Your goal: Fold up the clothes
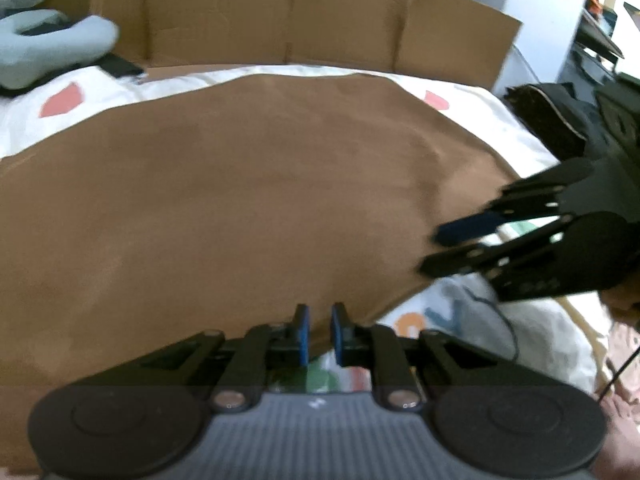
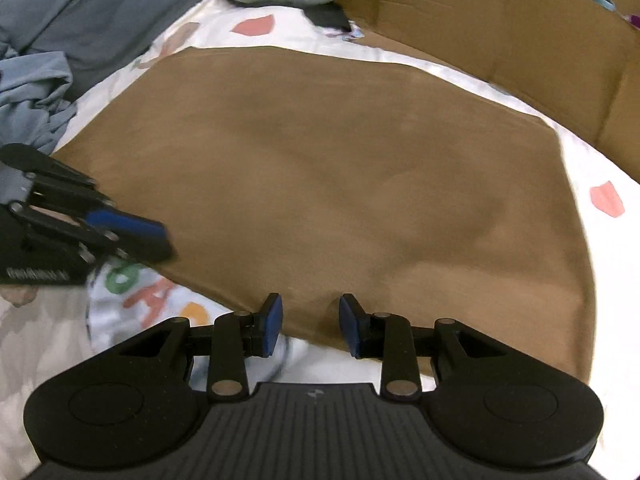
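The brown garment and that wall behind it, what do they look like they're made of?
The brown garment looks like soft matte woven or knit fabric: it lies limp with shallow wrinkles and no sheen, though blur hides the weave. The wall looks like plain corrugated cardboard: flat tan panels, sharp vertical fold creases, a cut top edge.

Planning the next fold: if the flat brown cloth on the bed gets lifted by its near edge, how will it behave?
The flat brown cloth will probably drape limply, since it lies thin and follows the white patterned bedsheet with soft ripples. It looks light for its spread. Pushed rather than lifted, it would likely bunch into wrinkles, as the sheet under it is soft too.
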Demonstrator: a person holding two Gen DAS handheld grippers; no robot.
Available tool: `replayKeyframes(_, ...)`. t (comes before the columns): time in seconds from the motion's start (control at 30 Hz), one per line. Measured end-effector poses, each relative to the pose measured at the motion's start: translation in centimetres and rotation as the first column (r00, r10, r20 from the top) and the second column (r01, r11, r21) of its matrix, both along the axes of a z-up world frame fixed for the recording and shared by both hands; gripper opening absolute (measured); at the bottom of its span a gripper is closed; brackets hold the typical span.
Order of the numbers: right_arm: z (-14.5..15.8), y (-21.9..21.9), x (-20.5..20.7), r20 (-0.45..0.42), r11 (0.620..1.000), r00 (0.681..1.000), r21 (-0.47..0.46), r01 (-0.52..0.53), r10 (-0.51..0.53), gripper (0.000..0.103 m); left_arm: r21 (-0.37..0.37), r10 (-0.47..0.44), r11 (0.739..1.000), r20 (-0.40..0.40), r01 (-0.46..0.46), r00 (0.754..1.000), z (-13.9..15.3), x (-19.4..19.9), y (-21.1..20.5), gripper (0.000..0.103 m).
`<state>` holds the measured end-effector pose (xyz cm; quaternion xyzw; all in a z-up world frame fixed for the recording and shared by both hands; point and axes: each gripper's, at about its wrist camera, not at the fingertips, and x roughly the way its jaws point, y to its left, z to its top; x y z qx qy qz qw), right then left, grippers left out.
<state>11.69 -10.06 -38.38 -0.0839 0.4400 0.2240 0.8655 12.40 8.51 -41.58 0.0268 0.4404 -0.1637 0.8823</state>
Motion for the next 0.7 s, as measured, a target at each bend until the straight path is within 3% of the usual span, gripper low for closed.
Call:
replayKeyframes(0.13,0.3,-2.1,0.1,0.005,0.998,0.998,-0.023,0.059,-0.059,0.038,0.009,0.073,0.997,0.001,-0.073,0.997,0.2,-0.5,2.1,0.014)
replayKeyframes(0.37,0.4,-4.9,0.0,0.023,0.989,0.99,-0.047,0.143,-0.142,0.037,0.051,0.111,0.993,-0.019,-0.11,0.994,0.0,-1.4,3.6,0.015)
replayKeyframes(0.7,-0.1,-9.2,1.3,0.03,0.944,0.947,-0.078,0.32,-0.318,0.038,0.084,0.248,0.966,-0.033,-0.244,0.968,0.1,-1.8,7.1,0.015)
